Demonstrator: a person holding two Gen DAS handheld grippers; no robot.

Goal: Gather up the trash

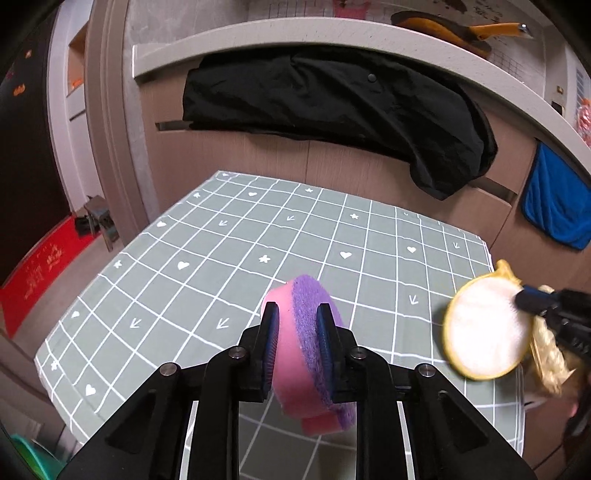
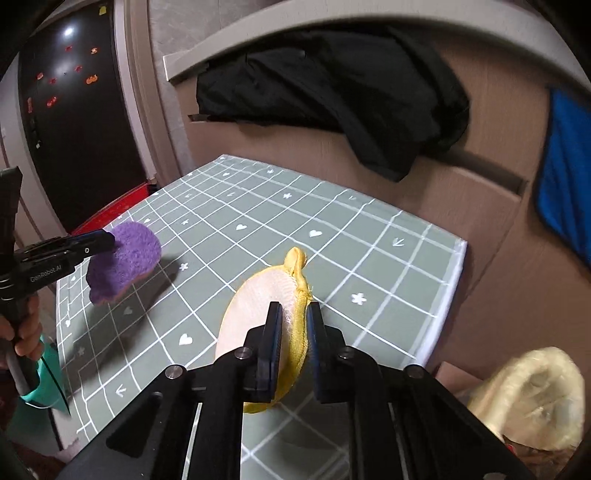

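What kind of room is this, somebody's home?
Probably a home kitchen or dining corner: a small table under a grid-patterned tablecloth, a black jacket and blue towel hung on cabinet handles, and a dark fridge with magnets.

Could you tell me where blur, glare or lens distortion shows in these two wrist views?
Left wrist view: the yellow pad in the right gripper is overexposed and smeared; the table grid bows from fisheye. Right wrist view: the background is blurred, glare sits on the dark door, and the purple sponge casts a soft shadow.

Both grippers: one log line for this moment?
left gripper: shut on sponge | right gripper: shut on pad | both held above table
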